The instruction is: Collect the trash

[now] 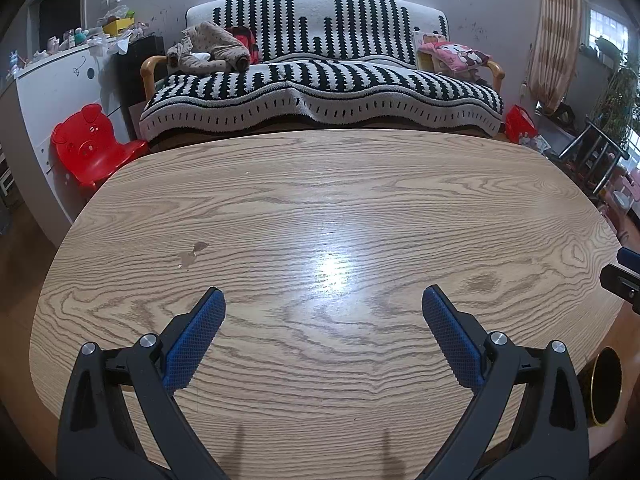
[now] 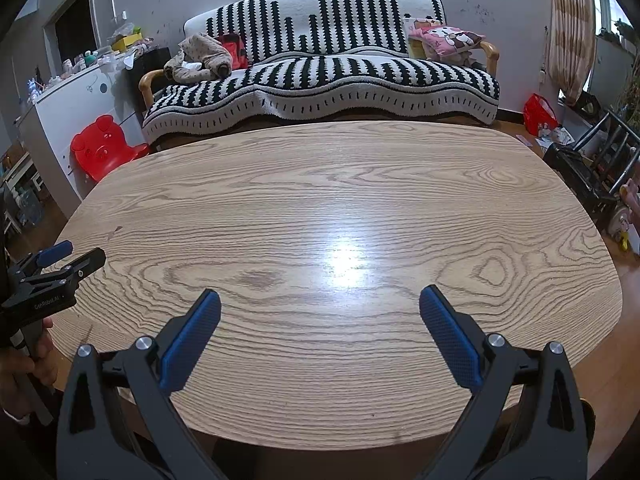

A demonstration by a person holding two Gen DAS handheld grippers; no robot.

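Note:
My left gripper [image 1: 323, 300] is open and empty, held low over the near part of the oval wooden table [image 1: 320, 208]. My right gripper [image 2: 320, 300] is open and empty too, over the same table [image 2: 340, 200]. The left gripper also shows at the left edge of the right wrist view [image 2: 60, 260], and the right one at the right edge of the left wrist view [image 1: 624, 276]. A small stain [image 1: 192, 254] marks the tabletop. No trash shows on the table. A dark round bin with a gold rim [image 1: 606, 386] stands below the table's right edge.
A sofa with a black-and-white striped cover [image 1: 320, 76] stands behind the table, with clothes [image 1: 208, 48] and a pink cushion [image 1: 456, 56] on it. A red child's chair [image 1: 94, 144] and a white cabinet [image 1: 60, 92] are at the left. A red bag [image 2: 540, 114] and clutter are at the right.

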